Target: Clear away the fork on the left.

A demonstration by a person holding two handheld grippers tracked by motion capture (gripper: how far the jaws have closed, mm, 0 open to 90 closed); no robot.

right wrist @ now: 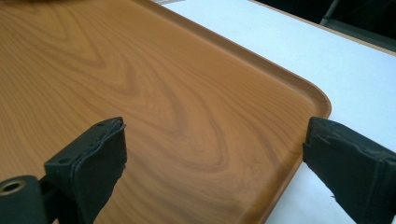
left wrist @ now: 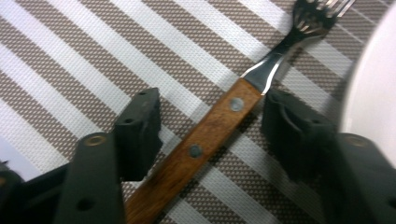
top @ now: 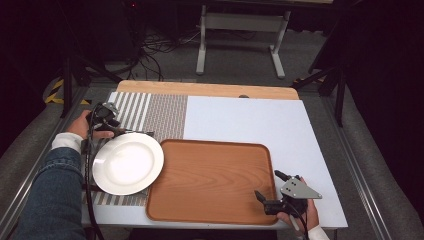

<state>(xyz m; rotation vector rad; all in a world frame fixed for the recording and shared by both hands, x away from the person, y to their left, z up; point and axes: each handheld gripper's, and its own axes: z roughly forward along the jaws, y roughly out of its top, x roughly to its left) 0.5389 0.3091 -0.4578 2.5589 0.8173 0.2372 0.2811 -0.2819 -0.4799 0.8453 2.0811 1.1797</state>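
While we are straddling the fork (left wrist: 212, 133) on the striped mat (left wrist: 70, 51), left gripper (left wrist: 212, 126) jaws apart either side of its handle, seemingly lining up a pinch | right gripper (right wrist: 215, 154) gaping over the tray (right wrist: 140, 84) corner, waiting

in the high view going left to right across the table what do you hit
left gripper → white plate → wooden tray → right gripper, with bare white table surface past the tray's right edge.
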